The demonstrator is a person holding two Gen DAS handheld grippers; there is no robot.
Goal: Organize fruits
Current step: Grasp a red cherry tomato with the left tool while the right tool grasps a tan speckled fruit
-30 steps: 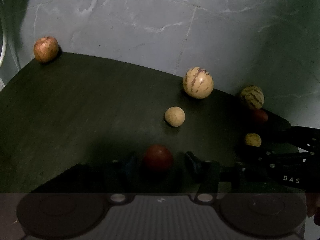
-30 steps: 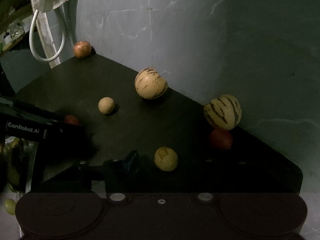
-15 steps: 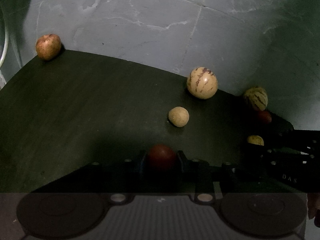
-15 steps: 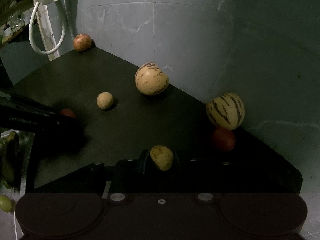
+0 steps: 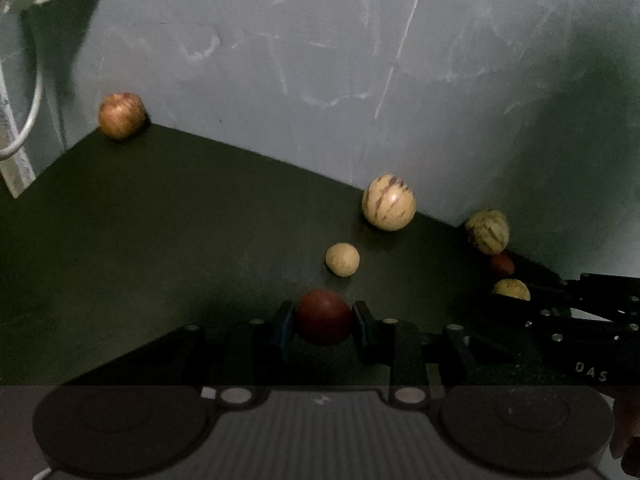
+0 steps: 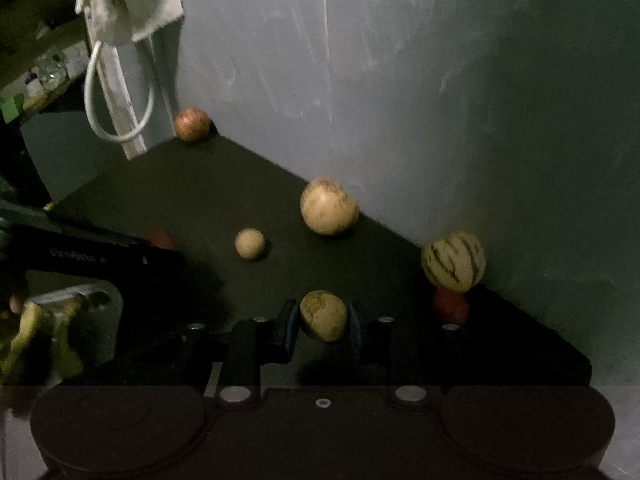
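My left gripper is shut on a dark red round fruit, held just above the dark tabletop. My right gripper is shut on a small yellow speckled fruit, also lifted a little. On the table lie a small tan ball-shaped fruit, a cream striped melon, a second striped melon by the wall with a red fruit below it, and a reddish apple in the far left corner.
A grey wall borders the table's back edge. A white cable loop and cloth hang at the left. Bananas lie off the table's left side. The right gripper body shows at the right of the left view.
Both grippers closed: the left on the dark red fruit, the right on the yellow speckled fruit. Both have since risen, and the views tilted up.
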